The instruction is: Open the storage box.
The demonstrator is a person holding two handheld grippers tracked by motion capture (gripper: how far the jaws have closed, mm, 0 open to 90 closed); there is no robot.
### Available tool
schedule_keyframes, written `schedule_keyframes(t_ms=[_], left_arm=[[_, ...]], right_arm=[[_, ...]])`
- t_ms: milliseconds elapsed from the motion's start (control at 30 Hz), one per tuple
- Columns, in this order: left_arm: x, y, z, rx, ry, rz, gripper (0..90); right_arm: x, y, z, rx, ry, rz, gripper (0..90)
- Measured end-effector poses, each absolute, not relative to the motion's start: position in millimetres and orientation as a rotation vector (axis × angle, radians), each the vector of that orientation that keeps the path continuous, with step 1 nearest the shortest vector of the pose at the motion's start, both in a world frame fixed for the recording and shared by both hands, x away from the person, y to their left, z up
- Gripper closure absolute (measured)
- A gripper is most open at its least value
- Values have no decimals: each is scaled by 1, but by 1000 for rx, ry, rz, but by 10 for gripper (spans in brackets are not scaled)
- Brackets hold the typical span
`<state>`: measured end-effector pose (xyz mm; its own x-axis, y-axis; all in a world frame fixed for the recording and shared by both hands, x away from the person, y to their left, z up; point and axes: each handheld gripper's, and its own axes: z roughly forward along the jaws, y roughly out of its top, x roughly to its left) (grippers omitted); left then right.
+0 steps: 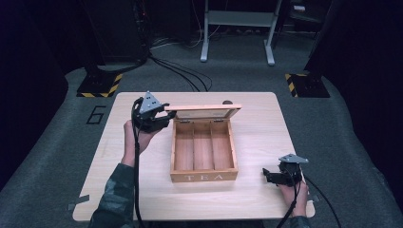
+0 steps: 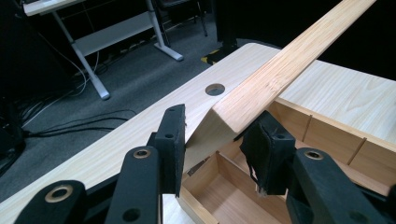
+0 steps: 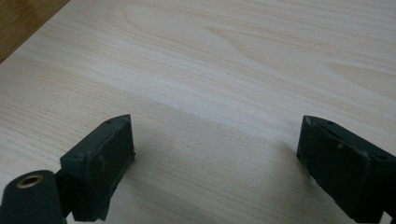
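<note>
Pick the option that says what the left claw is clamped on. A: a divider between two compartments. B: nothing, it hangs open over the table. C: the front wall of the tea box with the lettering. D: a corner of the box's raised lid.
D: in the left gripper view the left claw has its pads on either side of a corner of the raised lid, above the open tea box.

Tea box [image 1: 204, 176]: honey-brown wood, pale "TEA" lettering on front; lid [image 1: 203, 108] same wood, lighter edge. Table [image 1: 256, 137] under box: pale blond woodgrain. Both grippers, left [image 1: 164, 117] and right [image 1: 267, 175]: black, grey top plates. Sleeve [image 1: 114, 199] left of box: green camouflage. Floor beyond: grey carpet, yellow-black hazard stripes [image 1: 100, 85].
</note>
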<state>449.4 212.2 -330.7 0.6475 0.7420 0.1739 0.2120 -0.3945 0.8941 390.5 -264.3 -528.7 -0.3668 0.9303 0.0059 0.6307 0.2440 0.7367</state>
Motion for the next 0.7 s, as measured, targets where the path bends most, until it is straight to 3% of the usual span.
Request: schedule_keyframes(t_ms=[700], left_arm=[[449, 212, -331, 1923, 751, 718, 598]], right_arm=[[390, -264, -529, 1425, 2087, 922, 104]])
